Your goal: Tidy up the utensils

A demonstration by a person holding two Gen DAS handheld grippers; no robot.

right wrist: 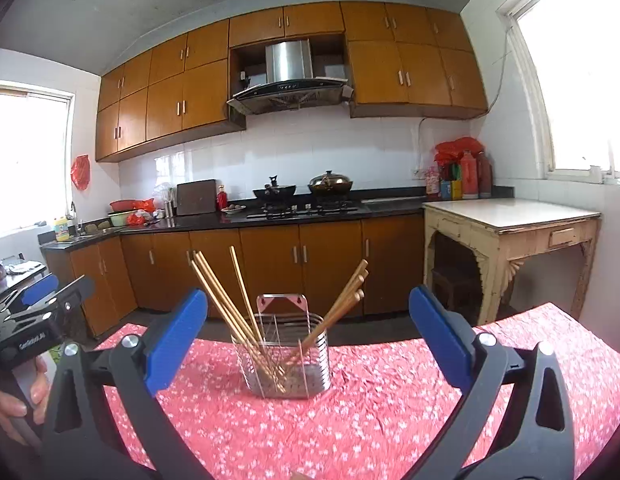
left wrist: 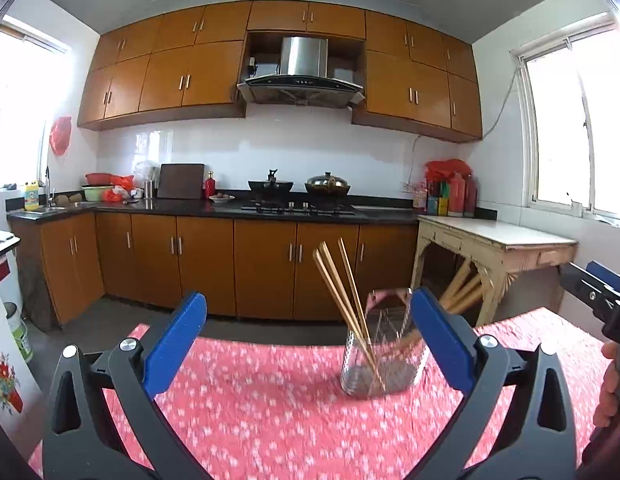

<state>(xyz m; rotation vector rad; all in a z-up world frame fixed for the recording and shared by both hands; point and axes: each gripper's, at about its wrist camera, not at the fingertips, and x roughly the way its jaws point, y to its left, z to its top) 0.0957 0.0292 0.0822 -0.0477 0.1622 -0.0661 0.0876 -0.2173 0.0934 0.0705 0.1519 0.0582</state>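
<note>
A wire-and-metal utensil holder stands on the table with the red floral cloth. Several wooden chopsticks lean out of it to the left, and a few more lean to the right. My right gripper is open, short of the holder, with nothing between its blue pads. In the left wrist view the holder is blurred, ahead and to the right, partly behind the right pad. My left gripper is open and empty too.
A person's hand holds the left gripper's handle at the left edge. Beyond the table's far edge lie the floor, brown cabinets with a stove and woks, and a cream side table at the right.
</note>
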